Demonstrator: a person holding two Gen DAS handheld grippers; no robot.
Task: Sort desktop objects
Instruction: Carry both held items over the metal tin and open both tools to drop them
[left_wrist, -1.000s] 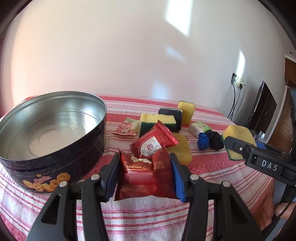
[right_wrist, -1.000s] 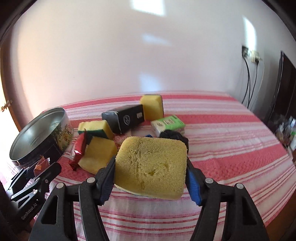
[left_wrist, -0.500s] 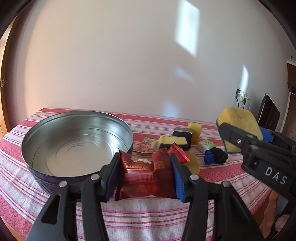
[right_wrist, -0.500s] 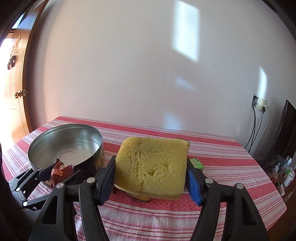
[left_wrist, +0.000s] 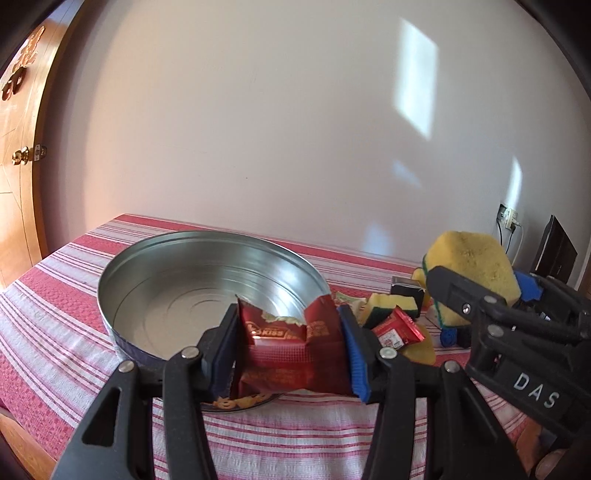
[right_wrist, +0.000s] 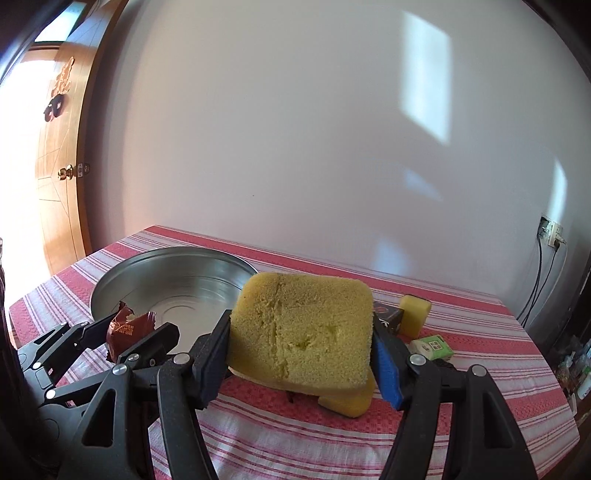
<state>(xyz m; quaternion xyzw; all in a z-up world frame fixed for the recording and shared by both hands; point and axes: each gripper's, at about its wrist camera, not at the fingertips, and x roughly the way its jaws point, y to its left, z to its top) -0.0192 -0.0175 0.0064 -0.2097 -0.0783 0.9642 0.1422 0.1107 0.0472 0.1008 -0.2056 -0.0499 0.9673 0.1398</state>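
Observation:
My left gripper (left_wrist: 288, 354) is shut on a red snack packet (left_wrist: 291, 354) and holds it above the near rim of the round metal tin (left_wrist: 177, 291), which is empty. My right gripper (right_wrist: 301, 350) is shut on a large yellow sponge (right_wrist: 303, 332), held above the table right of the tin (right_wrist: 192, 284). The right gripper with its sponge (left_wrist: 472, 269) shows at the right of the left wrist view. The left gripper with the packet (right_wrist: 127, 328) shows at the left of the right wrist view.
On the red striped tablecloth (right_wrist: 461, 398) right of the tin lie more sponges (left_wrist: 395, 306), another red packet (left_wrist: 397, 328), a black box (left_wrist: 406, 288), a small yellow sponge (right_wrist: 415, 314) and a green-white box (right_wrist: 432, 347). A wooden door (right_wrist: 55, 177) stands at the left.
Both grippers have risen and swung left with their loads. The tin has come from the left side to straight ahead, and the left gripper now holds its packet over the tin's near rim.

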